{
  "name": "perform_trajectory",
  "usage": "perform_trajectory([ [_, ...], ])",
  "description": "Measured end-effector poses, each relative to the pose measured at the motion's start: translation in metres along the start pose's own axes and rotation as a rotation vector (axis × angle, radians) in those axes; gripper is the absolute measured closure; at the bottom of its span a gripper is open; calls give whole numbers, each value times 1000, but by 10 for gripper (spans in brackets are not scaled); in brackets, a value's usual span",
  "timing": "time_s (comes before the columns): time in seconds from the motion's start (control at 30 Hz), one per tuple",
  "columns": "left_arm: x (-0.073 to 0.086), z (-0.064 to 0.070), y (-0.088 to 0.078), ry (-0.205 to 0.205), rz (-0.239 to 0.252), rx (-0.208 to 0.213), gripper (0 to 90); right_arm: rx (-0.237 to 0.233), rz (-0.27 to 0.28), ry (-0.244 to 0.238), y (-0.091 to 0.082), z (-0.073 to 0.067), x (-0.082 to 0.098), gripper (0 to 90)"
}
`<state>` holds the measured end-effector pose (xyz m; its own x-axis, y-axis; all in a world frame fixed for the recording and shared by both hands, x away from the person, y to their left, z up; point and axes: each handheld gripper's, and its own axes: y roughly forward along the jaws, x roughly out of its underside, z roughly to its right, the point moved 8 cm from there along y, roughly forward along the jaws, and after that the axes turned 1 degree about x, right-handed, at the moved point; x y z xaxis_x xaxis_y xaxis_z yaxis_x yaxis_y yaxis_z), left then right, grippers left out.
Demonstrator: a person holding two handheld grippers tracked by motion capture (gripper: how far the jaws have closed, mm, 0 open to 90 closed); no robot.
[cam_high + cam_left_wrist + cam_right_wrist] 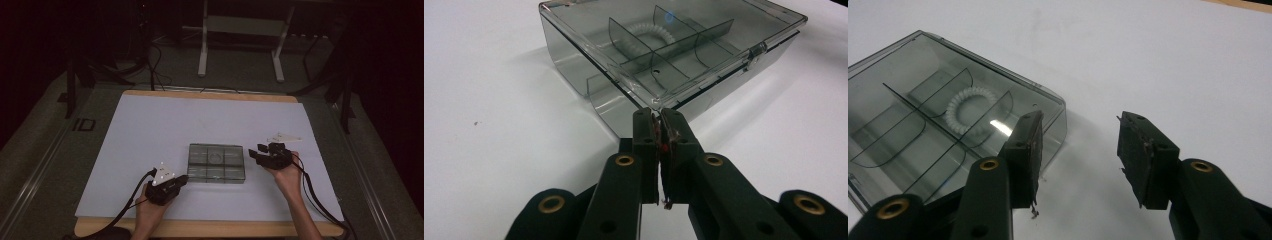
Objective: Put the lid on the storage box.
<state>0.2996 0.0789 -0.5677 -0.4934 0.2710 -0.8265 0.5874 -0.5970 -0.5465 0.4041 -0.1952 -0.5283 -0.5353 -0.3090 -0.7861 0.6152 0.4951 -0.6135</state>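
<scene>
Your smoky clear-plastic compartment box (216,163) with a shut lid lies near the middle of the white table sheet (150,130), between your two hands. A white coiled ring (647,38) lies inside it, in a middle compartment at the far side.

Your left gripper (659,122) sits at the box's near left corner — its jaws are all but pressed together, only a thin slit between the pads, with nothing pinched. The tips stand just short of the lid's corner; whether they touch it is hard to tell.

Your right gripper (1080,155) hovers at the box's right end with its jaws spread wide and empty — the left pad (1029,150) lies over the box's corner, the other over bare sheet.
</scene>
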Motion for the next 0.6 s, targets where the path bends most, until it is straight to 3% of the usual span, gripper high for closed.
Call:
perform_trajectory([
  [0.33,3,3,1,18,-14,20,847,1,4,3,-1,0,-1,528],
  [0.6,0,0,-8,22,18,12,819,7,12,5,-5,3,-1,528],
])
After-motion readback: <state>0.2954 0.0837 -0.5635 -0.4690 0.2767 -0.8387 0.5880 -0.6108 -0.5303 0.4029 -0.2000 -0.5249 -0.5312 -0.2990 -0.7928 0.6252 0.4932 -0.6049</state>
